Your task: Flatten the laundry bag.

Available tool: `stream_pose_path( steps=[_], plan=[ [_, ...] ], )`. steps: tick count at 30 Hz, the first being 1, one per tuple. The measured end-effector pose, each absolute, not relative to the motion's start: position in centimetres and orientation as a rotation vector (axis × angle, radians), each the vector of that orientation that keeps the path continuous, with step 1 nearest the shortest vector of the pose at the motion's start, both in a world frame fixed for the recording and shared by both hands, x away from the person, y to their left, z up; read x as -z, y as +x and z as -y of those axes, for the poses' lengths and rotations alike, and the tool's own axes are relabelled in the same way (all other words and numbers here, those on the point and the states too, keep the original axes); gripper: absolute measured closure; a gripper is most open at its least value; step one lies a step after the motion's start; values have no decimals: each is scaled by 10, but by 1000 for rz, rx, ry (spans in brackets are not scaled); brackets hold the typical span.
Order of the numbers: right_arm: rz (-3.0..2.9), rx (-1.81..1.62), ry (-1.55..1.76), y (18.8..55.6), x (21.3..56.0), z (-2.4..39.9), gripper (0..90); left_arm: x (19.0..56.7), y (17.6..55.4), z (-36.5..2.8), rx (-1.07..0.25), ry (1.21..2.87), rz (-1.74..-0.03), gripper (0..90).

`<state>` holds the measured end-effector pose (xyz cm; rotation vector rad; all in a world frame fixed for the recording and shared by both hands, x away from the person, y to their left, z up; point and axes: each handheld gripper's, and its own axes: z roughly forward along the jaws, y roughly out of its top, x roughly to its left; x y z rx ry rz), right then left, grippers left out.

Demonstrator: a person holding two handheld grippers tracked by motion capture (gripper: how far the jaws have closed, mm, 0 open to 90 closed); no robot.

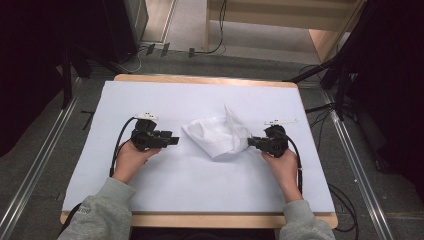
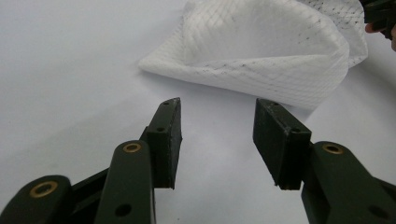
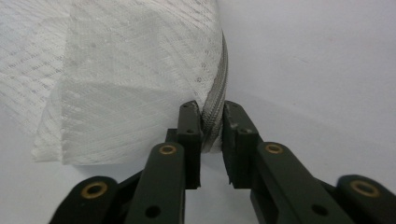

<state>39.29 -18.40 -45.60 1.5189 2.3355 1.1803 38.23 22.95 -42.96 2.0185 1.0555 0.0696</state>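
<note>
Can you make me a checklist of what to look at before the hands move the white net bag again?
1. Left gripper free of the bag: ok, its jaws stand open with bare sheet between them.
2. Right gripper at the bag's zipper edge: ok, the edge sits between the jaws.
3. Right grip firm: cannot tell, a gap shows beside the edge.
4. Bag lying flat: not ok, it is crumpled with one corner sticking up.
5. Bag fully on the white sheet: ok.
</note>
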Motion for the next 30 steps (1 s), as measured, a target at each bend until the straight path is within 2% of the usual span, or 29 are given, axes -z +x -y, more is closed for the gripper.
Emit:
stream_pose_path(
  steps=[2, 5, 12, 20, 30],
  plan=[
    [-2326, -1179, 1503, 389, 452, 185, 699, 430, 382, -229, -70, 2022, -1050, 519],
    [-2314, -1179, 1478, 380, 444, 188, 662, 430, 382, -227, -63, 2029, -1044, 510],
    [-2307, -1228, 1427, 356, 424, 191, 682, 428, 382, -225, -62, 2031, -1035, 500],
    [-2409, -1248, 1301, 335, 415, 163, 693, 426, 381, -223, -55, 2030, -1019, 486],
    [-2479, -1251, 1143, 334, 417, 127, 578, 425, 377, -224, -52, 2040, -1014, 476]
  ],
)
